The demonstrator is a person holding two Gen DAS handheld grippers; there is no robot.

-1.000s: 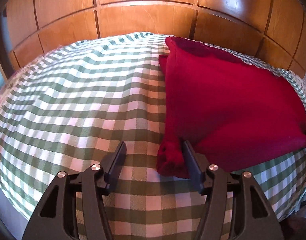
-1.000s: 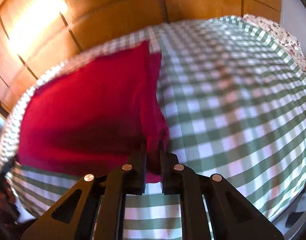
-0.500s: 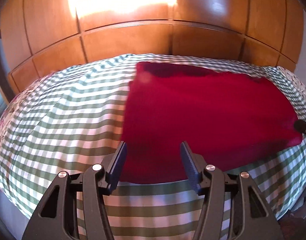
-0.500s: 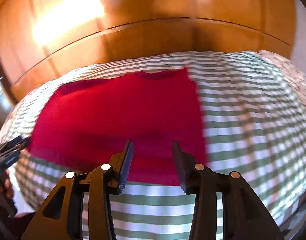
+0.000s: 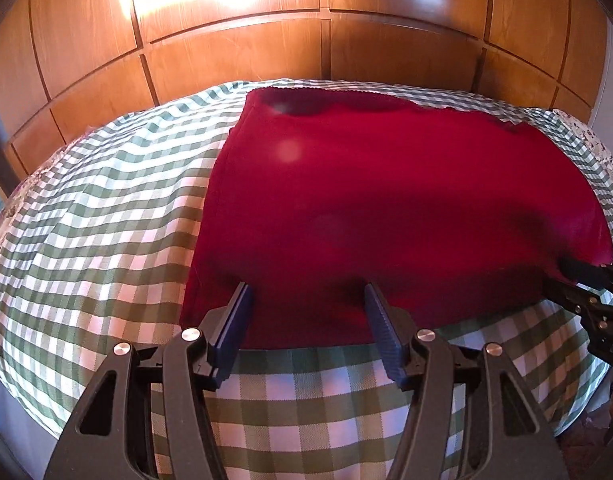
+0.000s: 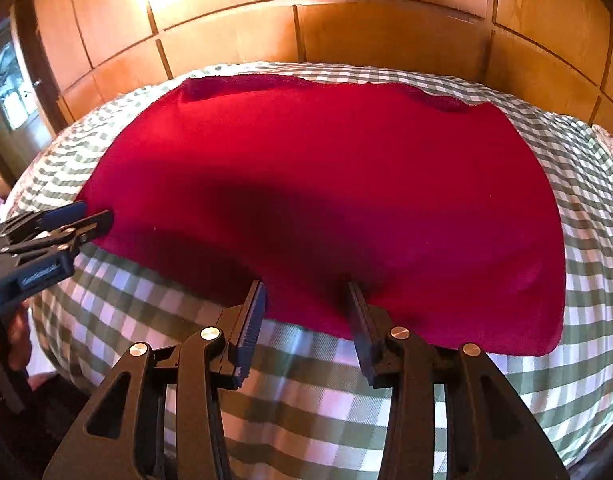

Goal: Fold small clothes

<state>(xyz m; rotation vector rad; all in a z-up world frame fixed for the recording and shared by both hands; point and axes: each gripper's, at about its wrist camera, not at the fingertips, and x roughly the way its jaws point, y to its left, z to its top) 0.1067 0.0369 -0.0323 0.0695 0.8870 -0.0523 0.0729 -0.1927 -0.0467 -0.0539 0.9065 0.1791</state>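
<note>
- On the bed (image 5: 86, 216), covered with a green-and-white checked sheet, a red cloth (image 5: 386, 200) lies spread out nearly flat, its far edge close to the wooden headboard (image 5: 234, 52) and its near edge facing the person.
- The left tool (image 5: 306, 308) hangs over the near edge of the red cloth toward its left corner, jaws apart, nothing clamped; the cloth lies under the gap, not pinched.
- The right tool (image 6: 304, 304) sits over the same near edge further toward the right corner, likewise released, with only flat cloth beneath its parted jaws.
- Judging from this, the step in hand is taking a fresh hold for the next fold.
- To do it well, I would set each tool right at a near corner of the red cloth rather than partway along the edge, so the fold line runs straight.
- Bite only the red cloth; the checked sheet under it is soft and could easily be caught too.
- The far edge by the headboard looks slightly wavy, so the near corners should be matched to it carefully when laid down.
- Both tools should lift and travel together, or the cloth will skew.
</note>
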